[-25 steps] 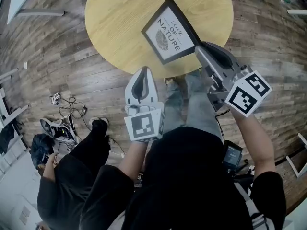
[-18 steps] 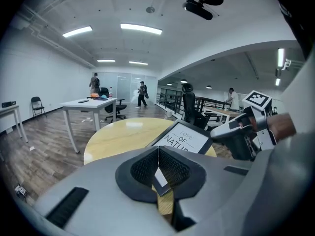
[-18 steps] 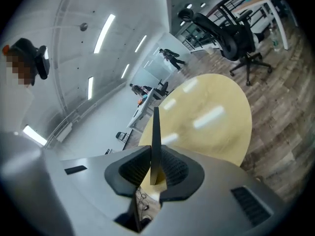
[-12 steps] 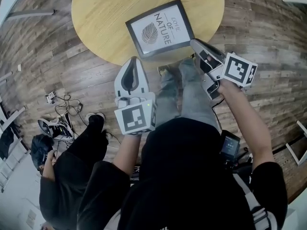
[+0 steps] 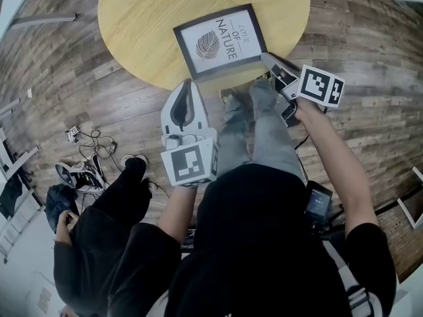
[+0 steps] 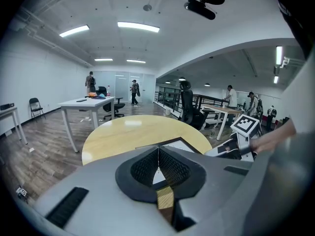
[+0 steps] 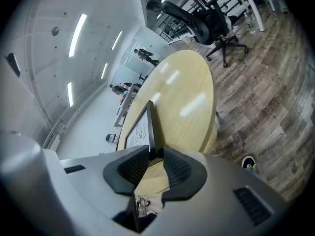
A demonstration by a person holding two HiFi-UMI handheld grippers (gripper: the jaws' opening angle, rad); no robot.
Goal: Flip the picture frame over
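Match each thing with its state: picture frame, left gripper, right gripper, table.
Things: 1 picture frame; 2 left gripper; 3 right gripper; 4 table.
States: A jaws together, nothing held; B round, pale wood; C lying print side up; D frame's corner between its jaws.
Pairs: 1-C; 2-A; 3-D; 4-B.
The right gripper's jaws have just been opening.

Round table (image 5: pixel 132 25): the far and left parts of its top lie bare, open to approach from those edges. The picture frame (image 5: pixel 220 41) lies flat along the near edge. The right gripper (image 5: pixel 267 58) occupies its near right corner, with jaws that have just been opening astride that corner. The left gripper (image 5: pixel 187 84), jaws together, hangs off the near edge, just left of the frame.
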